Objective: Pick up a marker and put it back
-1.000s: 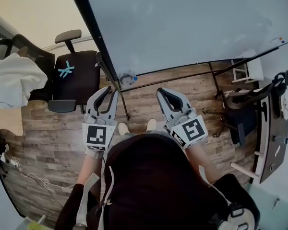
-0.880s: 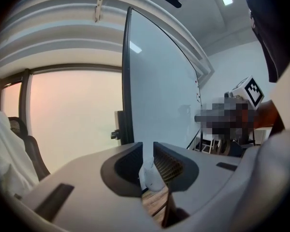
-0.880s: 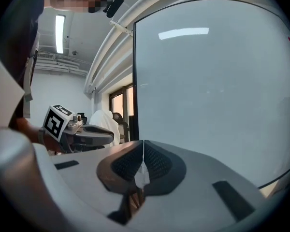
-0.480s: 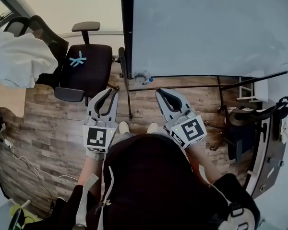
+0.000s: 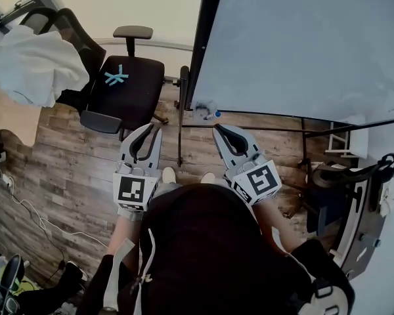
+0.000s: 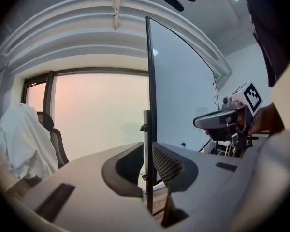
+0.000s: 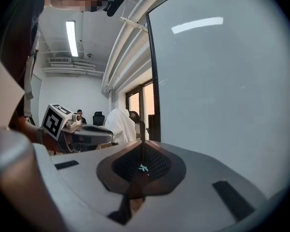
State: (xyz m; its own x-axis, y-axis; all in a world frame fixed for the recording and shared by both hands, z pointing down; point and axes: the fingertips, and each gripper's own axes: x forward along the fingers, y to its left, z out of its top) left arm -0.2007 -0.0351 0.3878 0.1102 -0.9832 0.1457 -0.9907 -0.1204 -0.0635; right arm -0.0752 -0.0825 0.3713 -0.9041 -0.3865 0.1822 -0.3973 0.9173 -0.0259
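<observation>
Rightward the whiteboard (image 5: 302, 44) has been shifted; the marker (image 5: 215, 115) is seen just far of the closed, empty right gripper (image 5: 218, 131); left gripper (image 5: 155, 128) slightly parted, empty.

Whiteboard (image 5: 302, 44) cropped top; tray items (image 5: 207, 109) indistinct.

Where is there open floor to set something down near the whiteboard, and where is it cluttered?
Bare wood floor lies left of the left tool, between the black chair and the cable. A narrower strip runs below the whiteboard, ahead of the right tool. The right side is crowded: stand legs, a second chair and a desk.
</observation>
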